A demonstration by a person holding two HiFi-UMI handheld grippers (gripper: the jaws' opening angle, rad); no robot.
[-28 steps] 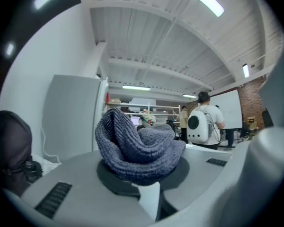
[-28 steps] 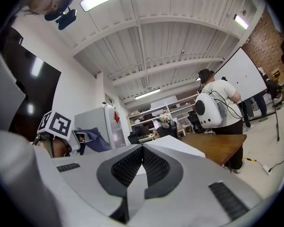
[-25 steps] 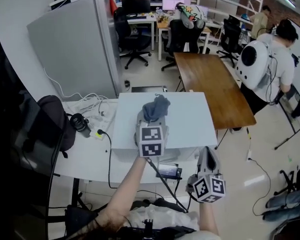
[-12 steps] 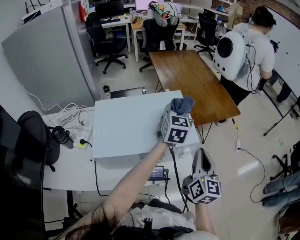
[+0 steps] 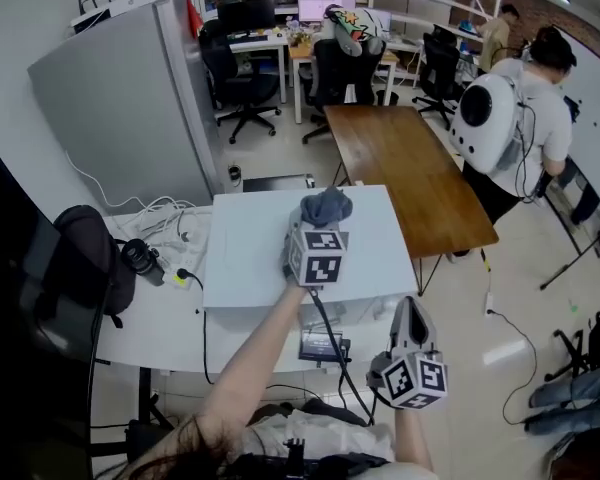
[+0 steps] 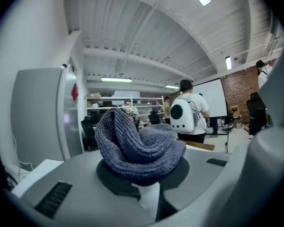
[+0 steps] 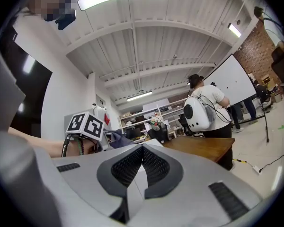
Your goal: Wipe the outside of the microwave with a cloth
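The white microwave [image 5: 248, 253] stands on a white desk, and the head view looks down on its flat top. A grey-blue knitted cloth [image 5: 327, 206] lies bunched on that top, near the far edge and a little right of centre. My left gripper [image 5: 316, 224] is shut on the cloth [image 6: 137, 148] and presses it to the top. The right gripper [image 5: 408, 315] hangs in front of the microwave, below its right front corner. Its jaws [image 7: 142, 167] are shut with nothing in them. The left gripper's marker cube [image 7: 85, 124] shows in the right gripper view.
A brown wooden table [image 5: 410, 173] stands just beyond the microwave's right side. A person with a white backpack [image 5: 505, 118] stands past it. On the desk at left lie a black bag [image 5: 85, 258], a camera lens [image 5: 140, 258] and cables. A grey cabinet [image 5: 120, 108] rises behind.
The left gripper swept the cloth from the middle of the microwave's top to its far right corner, then back toward the centre. The right gripper has stayed low and shut.
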